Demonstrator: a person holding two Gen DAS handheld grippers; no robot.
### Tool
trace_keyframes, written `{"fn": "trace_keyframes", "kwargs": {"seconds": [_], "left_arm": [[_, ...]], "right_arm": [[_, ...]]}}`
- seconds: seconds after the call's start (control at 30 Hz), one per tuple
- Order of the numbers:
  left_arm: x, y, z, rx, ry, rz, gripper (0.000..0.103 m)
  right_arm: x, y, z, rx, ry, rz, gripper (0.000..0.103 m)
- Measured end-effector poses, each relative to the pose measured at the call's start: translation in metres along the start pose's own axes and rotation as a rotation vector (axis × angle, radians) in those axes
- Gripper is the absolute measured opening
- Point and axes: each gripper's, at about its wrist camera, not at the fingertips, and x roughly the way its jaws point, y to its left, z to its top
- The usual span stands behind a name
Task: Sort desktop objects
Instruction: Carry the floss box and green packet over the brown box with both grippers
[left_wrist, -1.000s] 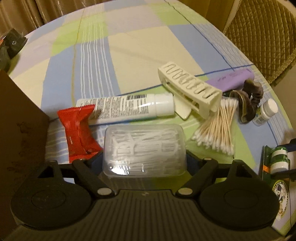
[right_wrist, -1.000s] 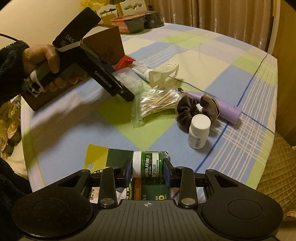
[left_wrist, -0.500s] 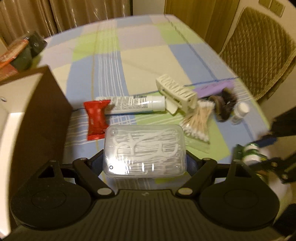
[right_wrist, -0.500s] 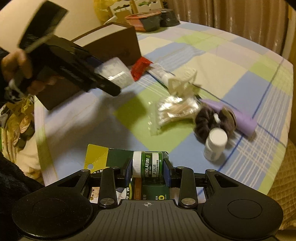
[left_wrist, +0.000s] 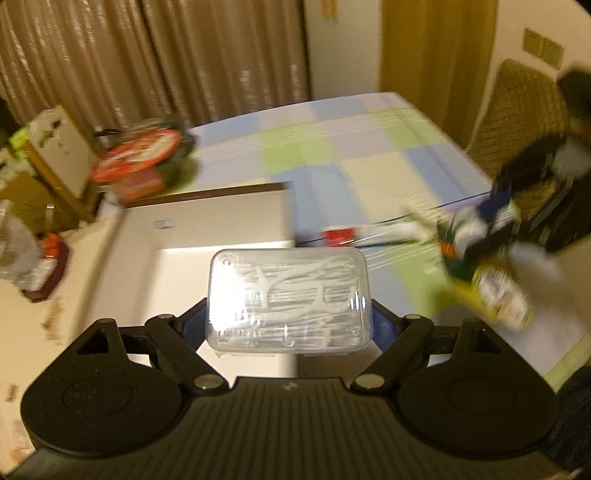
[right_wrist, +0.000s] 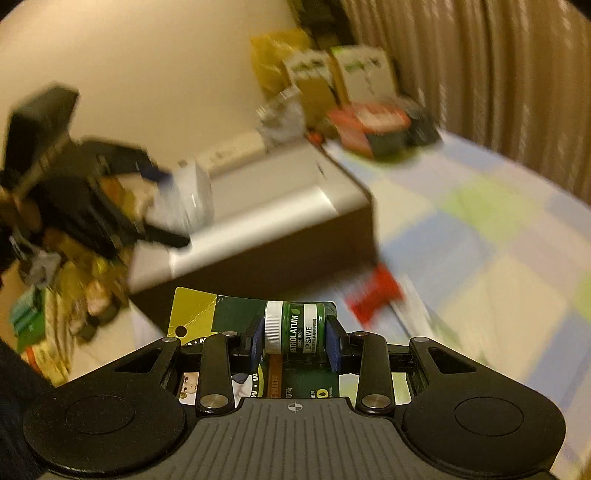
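Observation:
My left gripper (left_wrist: 289, 325) is shut on a clear plastic box of white floss picks (left_wrist: 288, 299), held in the air over the open brown cardboard box (left_wrist: 207, 225). My right gripper (right_wrist: 294, 339) is shut on a green lip salve jar on its green and yellow card (right_wrist: 295, 328), carried above the table near the cardboard box (right_wrist: 266, 206). In the right wrist view the left gripper (right_wrist: 166, 206) appears blurred at the left over the cardboard box. In the left wrist view the right gripper with the salve pack (left_wrist: 480, 251) is a blur at the right.
A red packet (left_wrist: 340, 236) and a white tube (left_wrist: 391, 232) lie on the checked tablecloth (left_wrist: 332, 147) right of the cardboard box. Red and dark containers (left_wrist: 140, 162) sit at the far table edge. A wicker chair (left_wrist: 517, 118) stands at the right. Curtains hang behind.
Both grippers have risen and swung left toward the cardboard box with their loads. The floss box now hangs over the box opening; the pile of objects has dropped out to the right.

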Motion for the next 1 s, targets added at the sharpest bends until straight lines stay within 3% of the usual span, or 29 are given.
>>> {"fn": "trace_keyframes", "kwargs": {"seconds": [0.17, 0.33, 0.5, 0.7, 1.0], "left_arm": [[0.003, 0.061, -0.016, 0.046, 0.047, 0.042, 0.083], [0.026, 0.1, -0.036, 0.094, 0.102, 0.016, 0.083], [0.062, 0.116, -0.055, 0.124, 0.162, -0.043, 0.083], [0.098, 0.114, -0.074, 0.146, 0.238, -0.137, 0.083], [0.12, 0.129, -0.081, 0.053, 0.31, -0.229, 0.083]], "right_arm": [[0.045, 0.031, 0.074, -0.086, -0.073, 0.016, 0.033], [0.116, 0.046, 0.112, -0.115, -0.037, -0.033, 0.033], [0.191, 0.045, 0.116, -0.131, 0.108, -0.073, 0.033], [0.24, 0.039, 0.104, -0.185, 0.253, -0.094, 0.033], [0.272, 0.041, 0.105, -0.284, 0.318, -0.093, 0.034]]}}
